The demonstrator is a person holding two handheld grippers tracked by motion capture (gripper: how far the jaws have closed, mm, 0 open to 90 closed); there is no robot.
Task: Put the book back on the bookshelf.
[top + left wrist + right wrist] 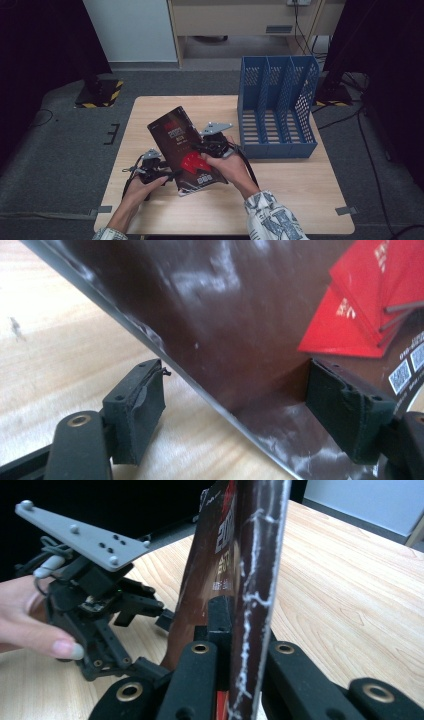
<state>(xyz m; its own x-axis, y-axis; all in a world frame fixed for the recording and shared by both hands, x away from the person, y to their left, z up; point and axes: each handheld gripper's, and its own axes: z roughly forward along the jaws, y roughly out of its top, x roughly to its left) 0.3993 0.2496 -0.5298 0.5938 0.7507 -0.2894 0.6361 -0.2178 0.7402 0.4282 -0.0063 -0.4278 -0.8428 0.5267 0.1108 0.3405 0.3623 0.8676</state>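
The right gripper (202,149) clamps a dark glossy book (181,150) by its edge, the pads pressed flat on both covers; seen from the right gripper view, the book (250,580) rises on edge between those fingers. The left gripper (172,175) straddles the lower edge of the book (235,325) with its pads standing wide and clear of the cover. Just beyond the far pad (345,410) lies a red fan-shaped graphic (370,305) with white characters too small to read, and QR codes (407,370) sit beside it. A blue file rack (277,107) stands well apart from both grippers on the wooden table (300,190).
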